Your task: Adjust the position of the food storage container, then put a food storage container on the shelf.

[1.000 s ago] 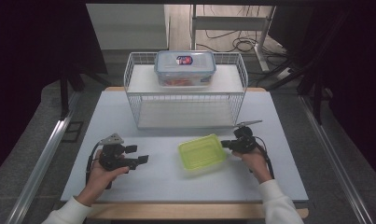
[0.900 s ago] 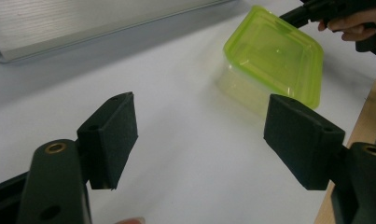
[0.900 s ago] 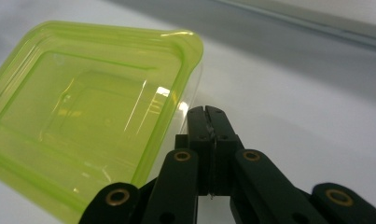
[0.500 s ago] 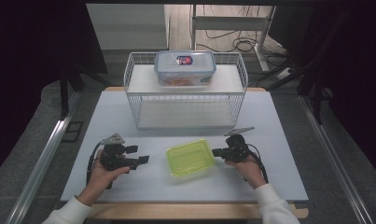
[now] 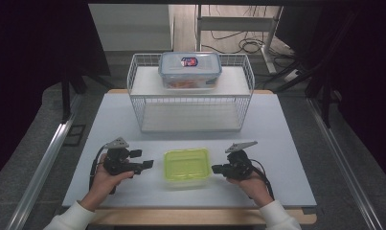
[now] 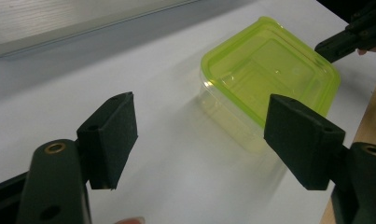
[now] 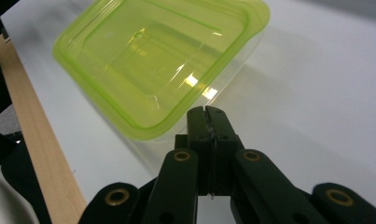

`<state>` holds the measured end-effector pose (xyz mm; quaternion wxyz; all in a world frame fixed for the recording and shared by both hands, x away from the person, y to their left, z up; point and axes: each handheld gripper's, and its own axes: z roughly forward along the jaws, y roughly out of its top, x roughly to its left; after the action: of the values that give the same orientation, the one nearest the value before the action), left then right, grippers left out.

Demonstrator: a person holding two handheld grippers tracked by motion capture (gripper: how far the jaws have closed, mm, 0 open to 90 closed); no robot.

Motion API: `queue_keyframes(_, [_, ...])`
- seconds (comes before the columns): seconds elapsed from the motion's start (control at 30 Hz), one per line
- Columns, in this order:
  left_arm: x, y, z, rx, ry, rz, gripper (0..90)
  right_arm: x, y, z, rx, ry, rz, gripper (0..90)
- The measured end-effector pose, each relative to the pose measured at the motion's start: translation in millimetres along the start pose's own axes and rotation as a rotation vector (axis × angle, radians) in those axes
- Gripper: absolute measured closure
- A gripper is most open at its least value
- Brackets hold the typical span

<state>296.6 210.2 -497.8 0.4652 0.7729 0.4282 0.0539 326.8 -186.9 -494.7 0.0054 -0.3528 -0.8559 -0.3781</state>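
We're nudging the green-lidded container [image 5: 187, 167] with our right gripper [image 5: 218, 168] pressed together; left gripper [image 5: 143, 159] spread. Push low and square so it doesn't spin.

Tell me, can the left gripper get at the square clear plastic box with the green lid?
Probably yes: the left gripper has open jaws facing the square clear plastic box with the green lid, with bare table between.

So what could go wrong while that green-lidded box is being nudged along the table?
The right gripper, its jaws shut with nothing between them, meets the lidded container only at one edge, so the box might twist instead of sliding straight. It sits close to the table's front edge and could slip off. The left gripper waits with its jaws open, apart from the box, so nothing steadies that side.
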Motion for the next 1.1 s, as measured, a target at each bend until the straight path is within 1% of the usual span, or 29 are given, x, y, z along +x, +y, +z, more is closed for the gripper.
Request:
queue_keyframes(0.17, [-0.1, -0.2, 0.5, 0.0, 0.002, -0.001, 25.7, 3.0, -0.6, 2.2, -0.003, 0.019, 0.002, 89.0])
queue_keyframes(0.23, [-0.2, -0.3, 0.6, 0.001, 0.004, -0.001, 25.6, 3.9, 0.0, 2.4, 0.002, 0.008, -0.005, 88.8])
queue_keyframes(0.27, [-0.1, -0.4, 0.8, 0.0, 0.005, -0.002, 25.6, 3.1, -0.2, 2.4, 0.003, -0.005, -0.015, 88.8])
queue_keyframes(0.3, [0.0, -0.4, 1.0, 0.001, 0.006, -0.004, 25.5, 1.7, -0.4, 1.7, -0.001, -0.015, -0.012, 88.8])
queue_keyframes(0.4, [-0.3, -0.7, 1.6, 0.001, 0.008, -0.012, 25.2, -4.5, -1.8, -2.0, -0.024, -0.021, 0.017, 88.2])
queue_keyframes(0.47, [-0.6, -0.7, 1.9, 0.005, 0.003, -0.012, 24.9, -5.9, -1.9, -3.7, -0.033, -0.026, 0.022, 87.3])
queue_keyframes(0.5, [-1.9, -0.3, 2.7, 0.014, -0.005, -0.012, 24.5, -7.5, -1.8, -6.8, -0.064, -0.025, 0.036, 84.4])
queue_keyframes(0.53, [-2.9, -0.2, 3.1, 0.014, -0.002, -0.014, 23.9, -8.0, -1.7, -7.8, -0.078, -0.025, 0.038, 82.5])
queue_keyframes(0.6, [-4.2, 0.5, 3.6, 0.014, 0.002, -0.021, 22.7, -8.1, -1.5, -9.0, -0.101, -0.013, 0.046, 73.0])
queue_keyframes(0.63, [-4.6, 0.8, 3.7, 0.013, 0.001, -0.027, 22.7, -7.8, -1.3, -8.8, -0.11, -0.012, 0.052, 69.2])
queue_keyframes(0.7, [-5.4, 0.9, 4.1, 0.017, 0.005, -0.039, 21.6, -8.1, -0.9, -8.0, -0.123, 0.009, 0.068, 60.7])
queue_keyframes(0.73, [-5.4, 0.9, 4.1, 0.017, 0.005, -0.039, 21.4, -8.1, -0.9, -8.0, -0.123, 0.009, 0.068, 60.7])
queue_keyframes(0.77, [-5.7, 0.6, 5.0, 0.023, -0.004, -0.054, 21.1, -8.9, -0.5, -7.3, -0.135, 0.028, 0.097, 52.8])
queue_keyframes(0.83, [-6.1, 0.6, 6.4, 0.028, -0.021, -0.074, 20.7, -9.8, 0.0, -7.1, -0.15, 0.034, 0.115, 49.6])
queue_keyframes(0.87, [-6.1, 0.6, 6.4, 0.028, -0.021, -0.074, 20.6, -9.8, 0.0, -7.1, -0.15, 0.034, 0.115, 49.6])
queue_keyframes(0.9, [-7.4, 1.0, 8.6, 0.031, -0.033, -0.086, 20.5, -10.6, 0.8, -7.2, -0.162, 0.041, 0.129, 47.3])
queue_keyframes(0.93, [-8.2, 1.5, 10.0, 0.033, -0.034, -0.087, 20.5, -10.4, 1.0, -7.0, -0.166, 0.042, 0.134, 46.5])
queue_keyframes(1.1, [-11.2, 2.6, 19.5, 0.045, -0.052, -0.117, 19.6, -9.3, 0.5, -5.2, -0.157, 0.043, 0.141, 43.5])
